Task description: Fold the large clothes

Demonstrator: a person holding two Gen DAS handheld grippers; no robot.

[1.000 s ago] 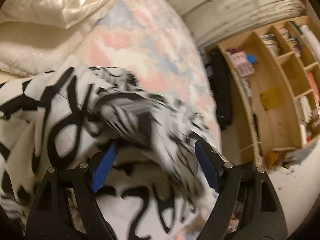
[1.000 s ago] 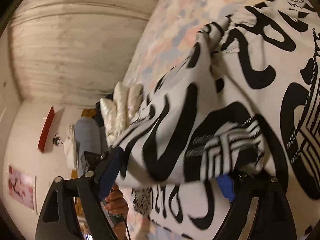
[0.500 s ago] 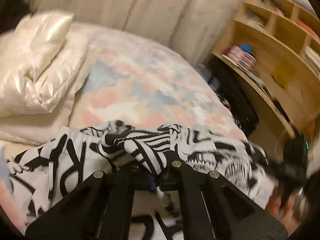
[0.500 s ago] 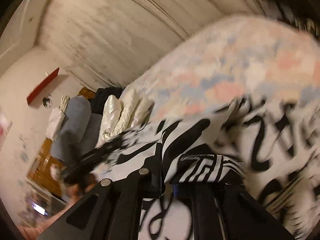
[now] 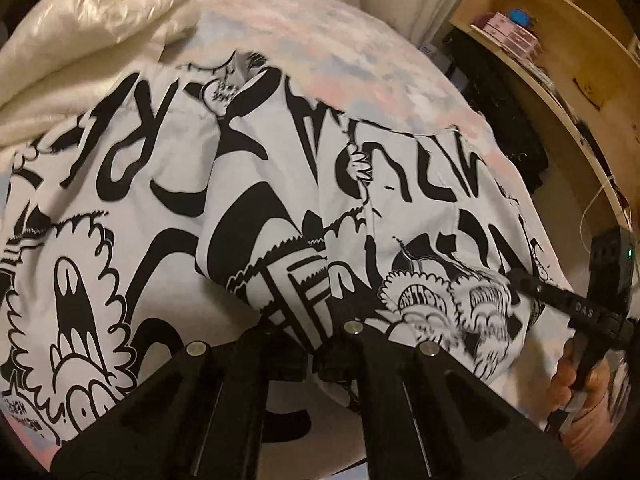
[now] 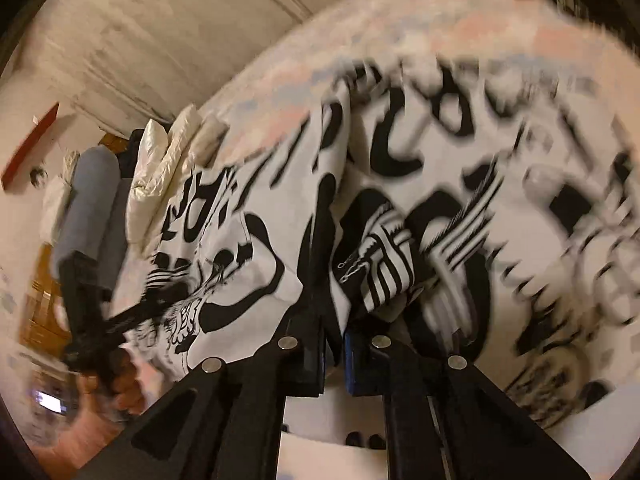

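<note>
A bedroom in a home is shown. A bed point(image 5: 360, 52) covered with a pastel pink-and-blue patterned sheet is seen, with glossy cream pillows point(image 5: 100, 4) stacked at its head. Beside the bed, wooden shelving point(image 5: 560, 52) is filled with books and small boxes. Pale curtains point(image 6: 160, 28) are hung along the far wall. In the right wrist view, a grey upholstered seat point(image 6: 86, 216) and a red shelf point(image 6: 30, 146) mounted on the wall are visible beyond the pillows.

Motion blur smears the garment point(image 6: 460, 184) in the right wrist view, and cloth hides the left gripper point(image 5: 310, 344) fingertips.
</note>
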